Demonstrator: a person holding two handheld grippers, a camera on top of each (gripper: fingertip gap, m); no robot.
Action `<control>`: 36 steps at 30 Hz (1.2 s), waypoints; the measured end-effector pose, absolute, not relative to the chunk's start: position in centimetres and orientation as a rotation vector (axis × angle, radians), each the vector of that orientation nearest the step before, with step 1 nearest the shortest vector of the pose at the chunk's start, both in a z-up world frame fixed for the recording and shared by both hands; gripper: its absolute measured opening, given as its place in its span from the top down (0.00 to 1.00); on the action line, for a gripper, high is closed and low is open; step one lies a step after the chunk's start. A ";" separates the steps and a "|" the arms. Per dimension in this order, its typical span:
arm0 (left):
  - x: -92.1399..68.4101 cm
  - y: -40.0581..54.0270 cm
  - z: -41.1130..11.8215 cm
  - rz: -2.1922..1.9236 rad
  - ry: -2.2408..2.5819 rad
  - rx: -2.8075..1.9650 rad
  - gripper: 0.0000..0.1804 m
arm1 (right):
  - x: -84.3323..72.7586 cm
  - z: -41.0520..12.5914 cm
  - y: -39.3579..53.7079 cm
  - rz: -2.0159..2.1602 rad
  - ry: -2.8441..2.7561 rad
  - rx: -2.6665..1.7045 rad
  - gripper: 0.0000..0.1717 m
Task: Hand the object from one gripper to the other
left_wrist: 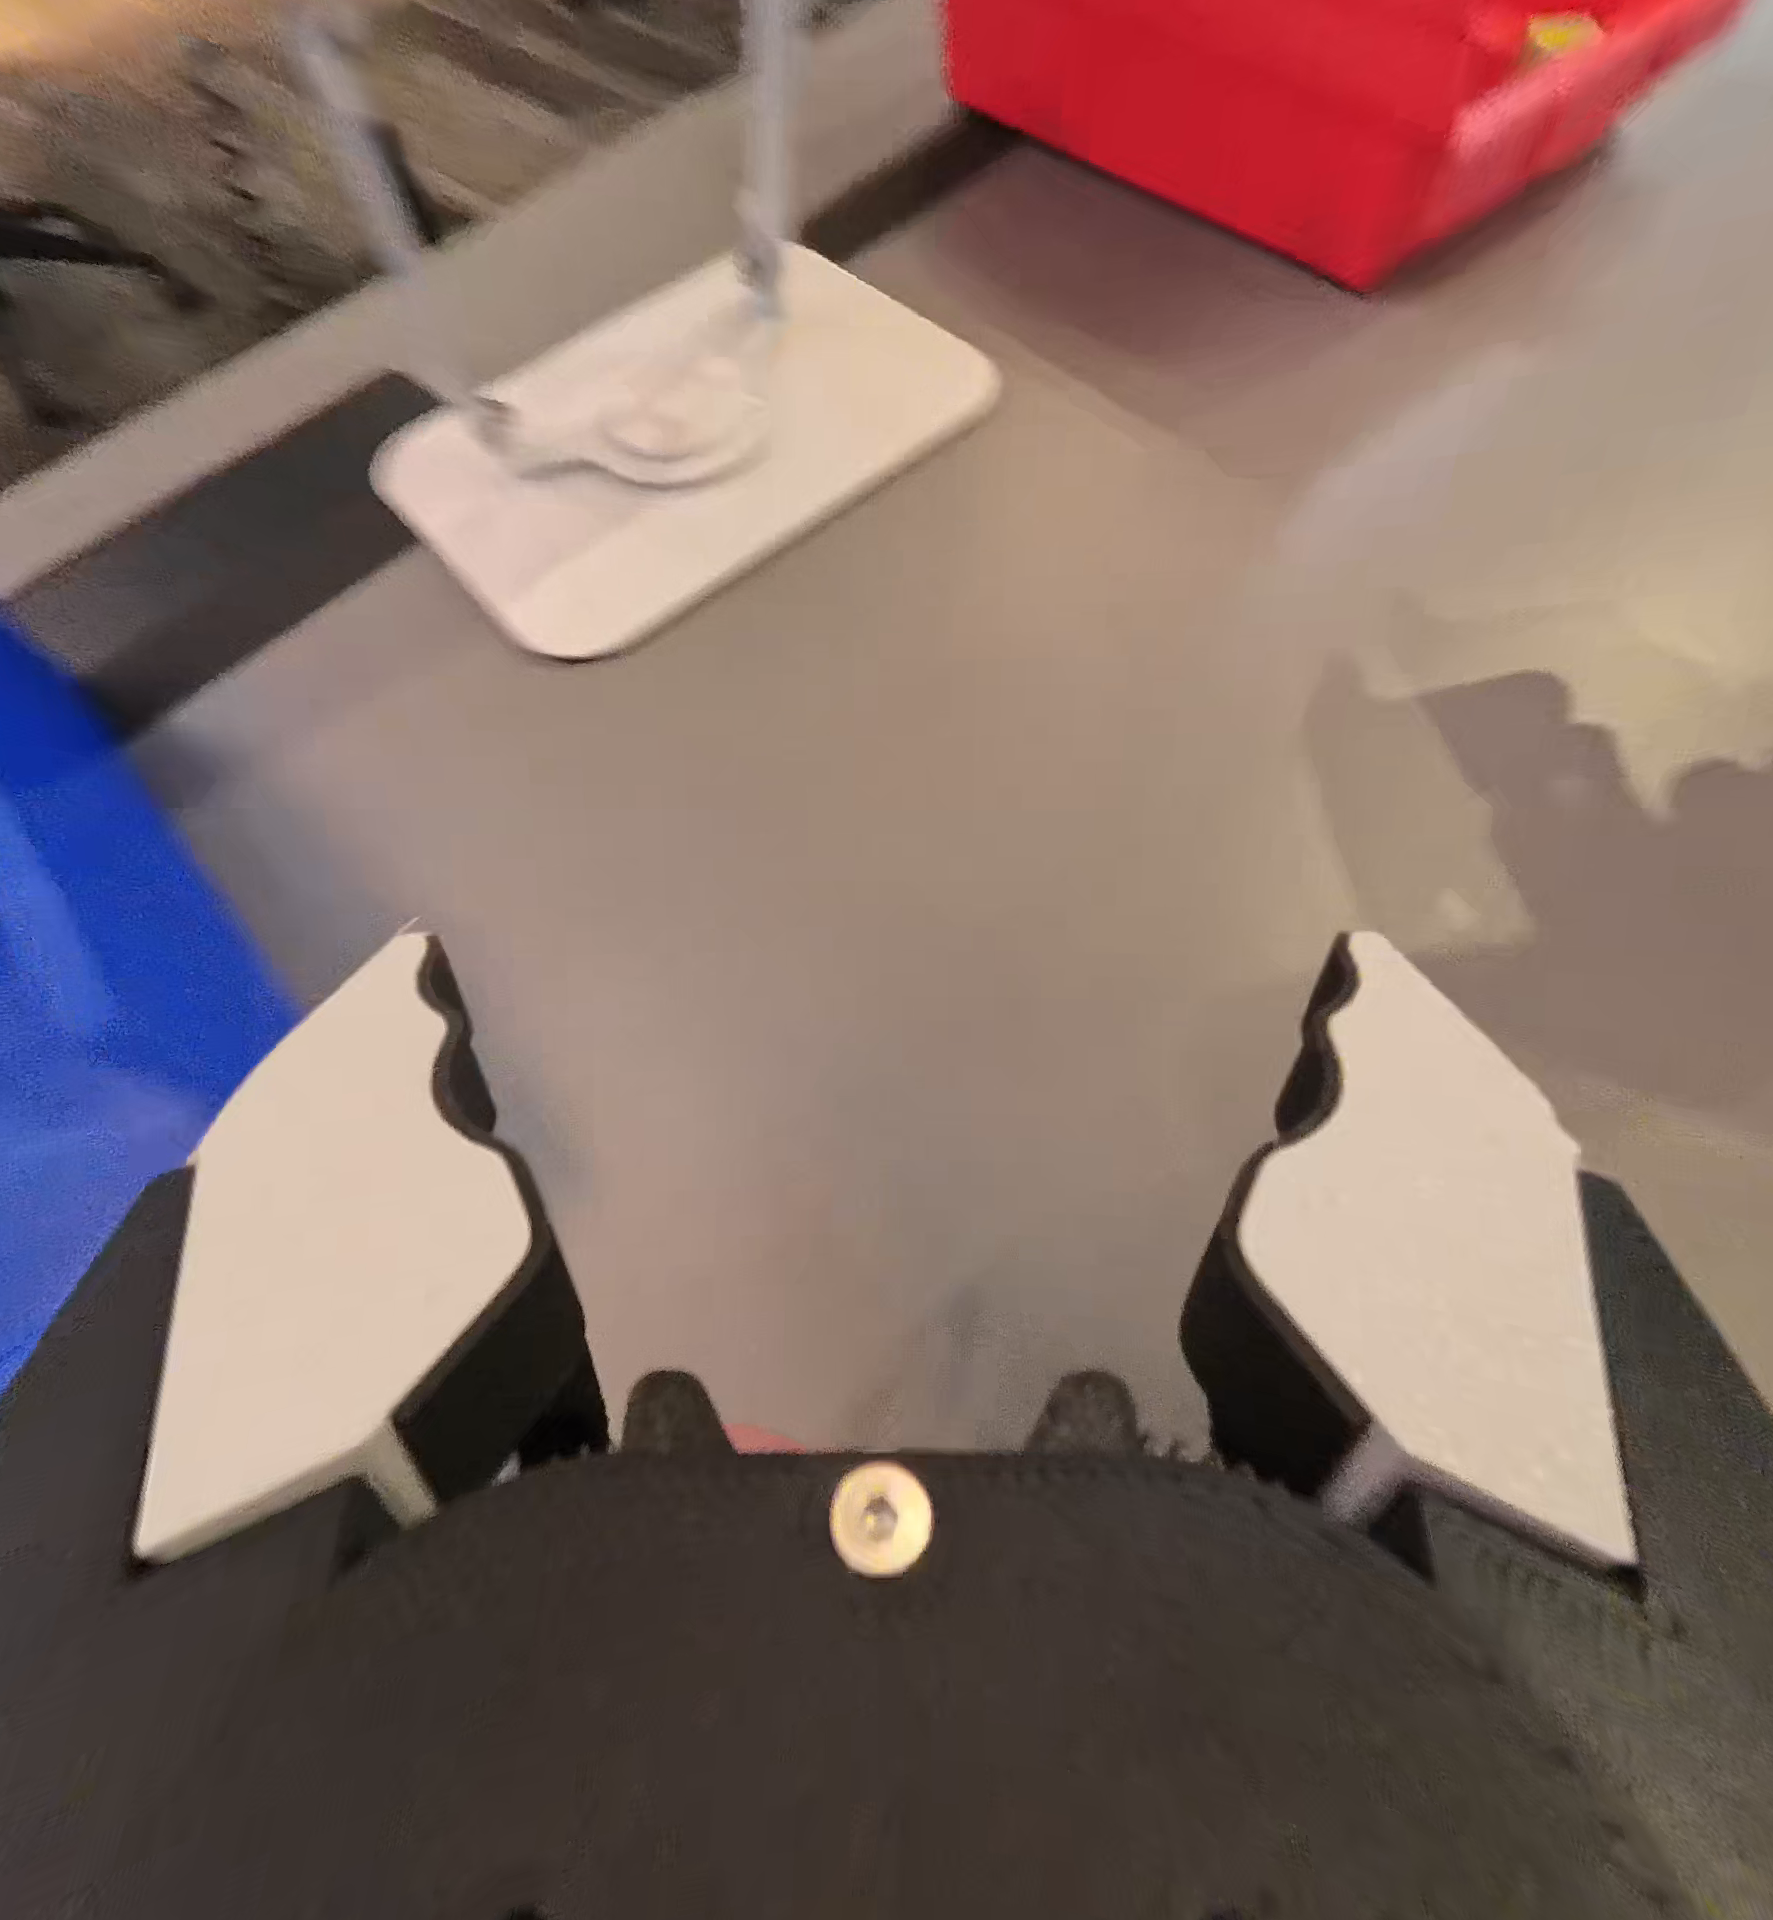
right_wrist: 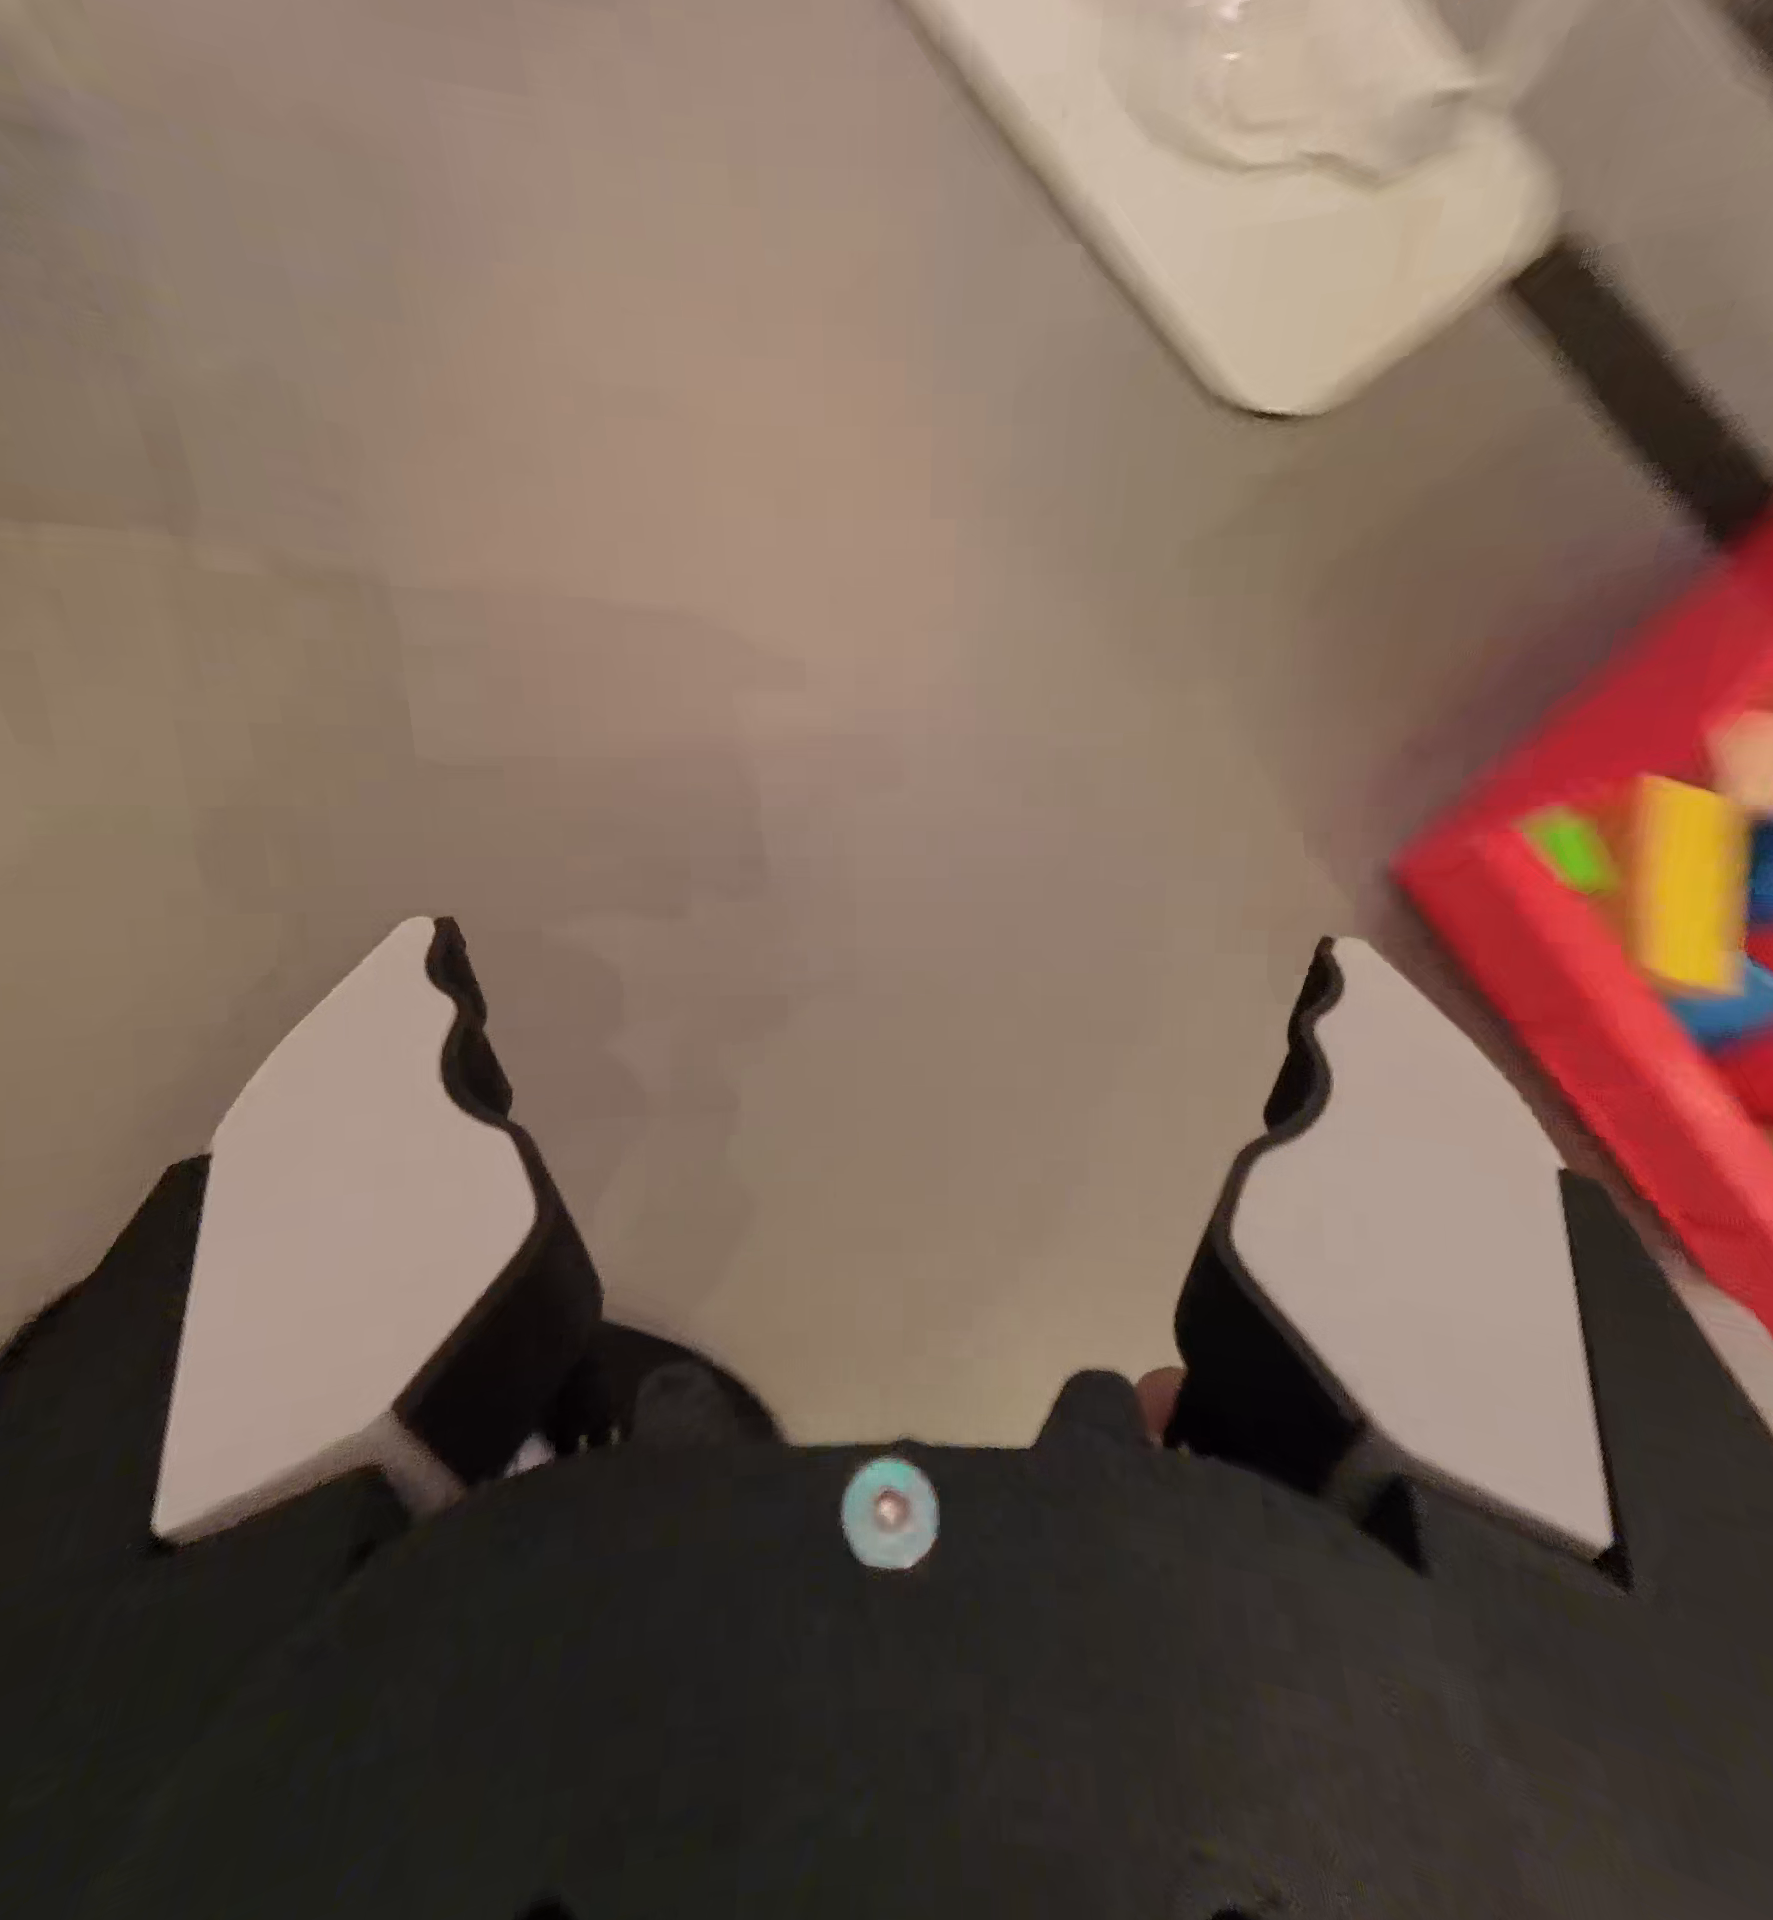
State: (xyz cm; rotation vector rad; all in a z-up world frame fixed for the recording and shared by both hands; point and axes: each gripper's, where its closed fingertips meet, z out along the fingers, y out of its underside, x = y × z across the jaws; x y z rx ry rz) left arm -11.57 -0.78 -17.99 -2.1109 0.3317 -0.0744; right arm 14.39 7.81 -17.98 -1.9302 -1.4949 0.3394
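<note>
- Over the grey table [left_wrist: 861, 790], in the lower half of the left wrist view, the left gripper [left_wrist: 887, 940] has its jaws spread wide, with bare tabletop showing between the two white fingers [left_wrist: 342, 1195]; nothing is in its grasp.
- In the lower half of the right wrist view, the right gripper [right_wrist: 882, 935] is likewise spread wide over plain grey surface, and its fingers [right_wrist: 342, 1195] close on nothing.
- At the upper centre of the left view a white flat base plate [left_wrist: 757, 499] lies on the table, with thin metal rods [left_wrist: 762, 156] rising from it; the same plate sits at the upper right of the right view.
- In the upper right corner of the left view stands a red box [left_wrist: 1277, 125], blurred by motion.
- At the right edge of the right view the red box is seen from above, open, and holds coloured blocks [right_wrist: 1682, 883]: yellow, blue, green and pale ones, heaped together.
- At the left edge of the left view a blue shape [left_wrist: 30, 935] fills the frame; it is too blurred to tell what it is.
- The object to be handed over is in neither gripper; which block it is, I cannot tell.
- At the right of the left view a dark shadow [left_wrist: 1640, 883] falls on the table.
</note>
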 end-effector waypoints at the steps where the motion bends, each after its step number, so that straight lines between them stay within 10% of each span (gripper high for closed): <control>1: -13.6 -1.0 -16.7 -0.035 0.266 -2.079 0.20 | 15.9 -17.1 10.3 0.319 -1.391 -1.947 0.19; 13: -39.9 -3.5 -17.6 0.054 -0.537 -2.013 0.52 | 31.6 -17.0 34.2 0.257 -0.623 -2.131 0.38; 29: -48.0 -6.2 -16.6 0.457 -0.589 -2.046 0.43 | 30.1 -22.4 36.3 0.384 -0.701 -2.281 0.83; 36: -45.9 -3.2 -22.4 -0.145 -0.587 -2.191 0.79 | 31.0 -22.6 36.4 0.328 -0.700 -2.336 0.95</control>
